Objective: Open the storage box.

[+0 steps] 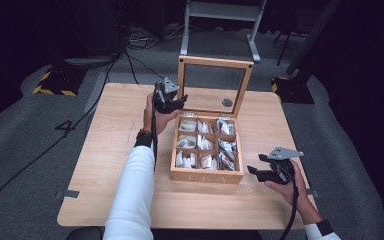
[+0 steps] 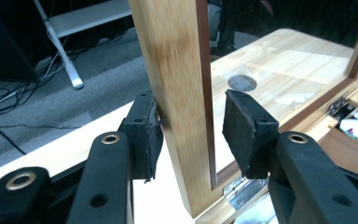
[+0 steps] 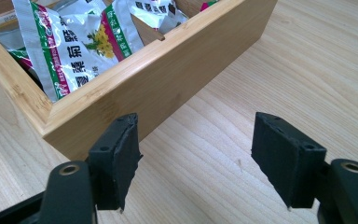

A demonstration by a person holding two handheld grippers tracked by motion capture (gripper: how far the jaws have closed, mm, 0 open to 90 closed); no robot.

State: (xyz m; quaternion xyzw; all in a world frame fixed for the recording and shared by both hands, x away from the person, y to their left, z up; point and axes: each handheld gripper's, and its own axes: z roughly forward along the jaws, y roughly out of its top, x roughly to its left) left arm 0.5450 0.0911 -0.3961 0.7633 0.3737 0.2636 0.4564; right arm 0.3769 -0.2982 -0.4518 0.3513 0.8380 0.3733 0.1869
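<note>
A wooden tea box (image 1: pixel 207 176) stands in the middle of the table, and several compartments hold tea sachets (image 1: pixel 203 144). Its glass lid (image 1: pixel 215 62) stands upright at the back. My left gripper (image 1: pixel 182 100) is at the lid's left side. In the left gripper view it (image 2: pixel 191 135) is shut on the lid frame (image 2: pixel 177 70), with one pad on each edge of the upright. My right gripper (image 1: pixel 254 171) is low by the box's front right corner. Its jaws (image 3: pixel 196 158) stand open over bare table, next to the box wall (image 3: pixel 168 79) and the sachets (image 3: pixel 74 51).
A small round grey disc (image 1: pixel 227 102) lies on the table behind the lid, seen through the glass. Beyond the table's far edge (image 1: pixel 130 85) stand a white metal stand (image 1: pixel 220 15), floor cables (image 1: pixel 130 55) and a yellow-black striped base (image 1: pixel 55 87).
</note>
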